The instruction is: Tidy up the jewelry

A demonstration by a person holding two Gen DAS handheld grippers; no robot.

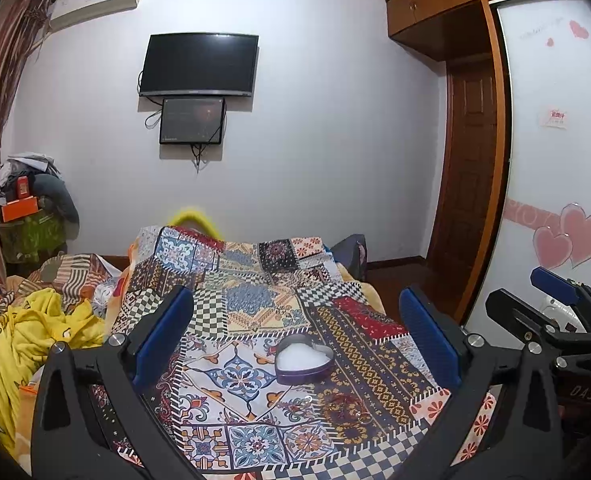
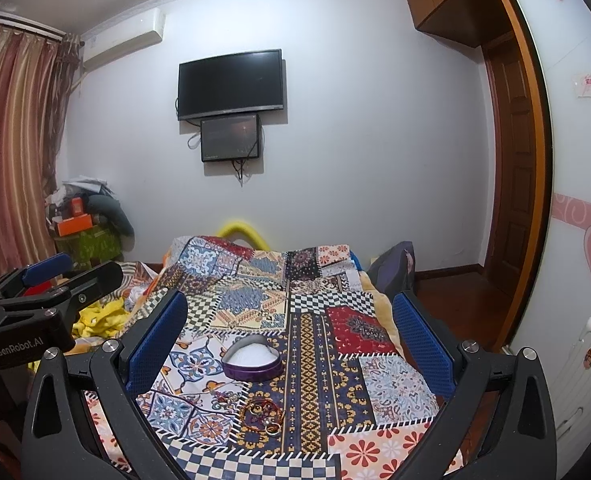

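On a bed covered by a busy patchwork quilt [image 2: 319, 312], two hand-held grippers hover side by side, both pointing toward the far wall. Both are released, with the jaws standing wide apart and nothing between them.

Seen from the right gripper [image 2: 291, 336], a heart-shaped purple tin [image 2: 251, 362] with a white lining sits open on the quilt, slightly toward 11 o'clock from the midpoint of the jaws. Nearer the camera, at about 6 o'clock from the tin and close to it, lies a small heap of jewelry [image 2: 264, 416]: reddish and gold rings or bangles tangled together. Individual pieces are too small to tell apart. The heap runs roughly from 11 o'clock down to 5 o'clock.

Seen from the left gripper [image 1: 295, 340], the same tin [image 1: 304, 364] rests almost dead centre between the jaws, and the jewelry [image 1: 345, 406] lies at about 5 o'clock, faint against the pattern.

The heap sits below and short of both sets of fingertips, so either gripper would likely need to draw back and dip down to reach it. It lies closer to the centre line of the right gripper, which seems the better placed for a first pick, with the tin just beyond as the probable destination.

A dark television [image 2: 231, 82] hangs on the far wall.
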